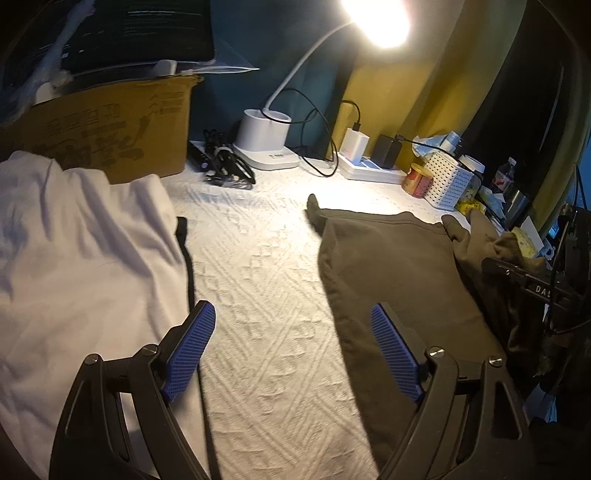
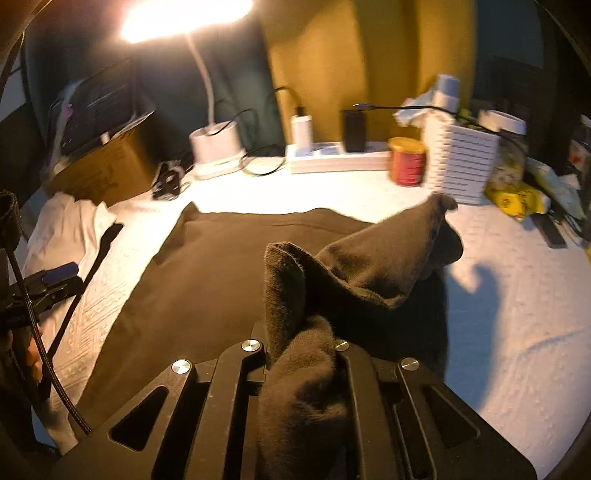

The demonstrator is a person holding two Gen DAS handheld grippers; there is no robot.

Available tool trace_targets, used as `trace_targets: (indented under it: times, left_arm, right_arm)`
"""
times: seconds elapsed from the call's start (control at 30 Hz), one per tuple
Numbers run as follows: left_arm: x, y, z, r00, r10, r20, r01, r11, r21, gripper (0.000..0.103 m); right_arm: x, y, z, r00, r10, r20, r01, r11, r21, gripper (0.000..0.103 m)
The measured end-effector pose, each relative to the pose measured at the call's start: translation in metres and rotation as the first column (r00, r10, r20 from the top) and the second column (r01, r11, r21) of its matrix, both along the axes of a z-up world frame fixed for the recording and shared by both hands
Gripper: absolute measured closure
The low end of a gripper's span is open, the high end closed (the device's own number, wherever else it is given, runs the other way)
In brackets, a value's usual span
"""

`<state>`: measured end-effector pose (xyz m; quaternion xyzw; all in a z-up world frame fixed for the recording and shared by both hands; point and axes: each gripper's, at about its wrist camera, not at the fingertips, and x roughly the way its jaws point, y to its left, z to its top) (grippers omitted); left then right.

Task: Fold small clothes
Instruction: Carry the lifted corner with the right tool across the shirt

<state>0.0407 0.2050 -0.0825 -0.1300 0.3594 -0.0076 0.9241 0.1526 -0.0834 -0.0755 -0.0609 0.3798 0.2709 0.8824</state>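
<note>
on the white textured bedcover (image 2: 498, 295) lies the dark brown garment (image 2: 221, 266), mostly flat, its right edge lifted. right gripper (image 2: 301, 354) is clamped tight on that bunched edge. left gripper (image 1: 293, 350) hangs wide apart, holding nothing, over bare cover between the brown piece and a white garment (image 1: 81, 251). likely mid-fold: carry the edge across low, line up hems, left could pin the flat part. lamp (image 1: 376, 22) and clutter sit behind.
</note>
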Motion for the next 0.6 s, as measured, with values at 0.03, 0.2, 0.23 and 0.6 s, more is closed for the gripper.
trace_targets:
  times: [0.03,0.2,0.23,0.6]
  left_arm:
    - [-0.001,0.002,0.0,1.0,0.003,0.001,-0.003,1.0,-0.001,0.017]
    - [-0.011,0.011,-0.001,1.0,0.021,0.005,-0.021,1.0,-0.005,0.017]
    - [-0.013,0.013,-0.002,1.0,0.023,0.005,-0.023,1.0,-0.006,0.017]
    - [-0.029,0.019,0.003,0.999,0.041,0.01,-0.041,0.999,0.0,0.017]
  right_arm:
    - [-0.002,0.007,-0.001,1.0,0.013,-0.003,-0.013,1.0,-0.002,0.094]
    - [-0.013,0.036,-0.006,0.997,0.08,-0.015,-0.081,0.997,-0.01,0.094]
    - [-0.015,0.042,-0.007,0.995,0.096,-0.018,-0.096,0.995,-0.019,0.094]
    - [-0.051,0.095,-0.027,0.959,0.272,-0.076,-0.277,0.959,-0.057,0.094]
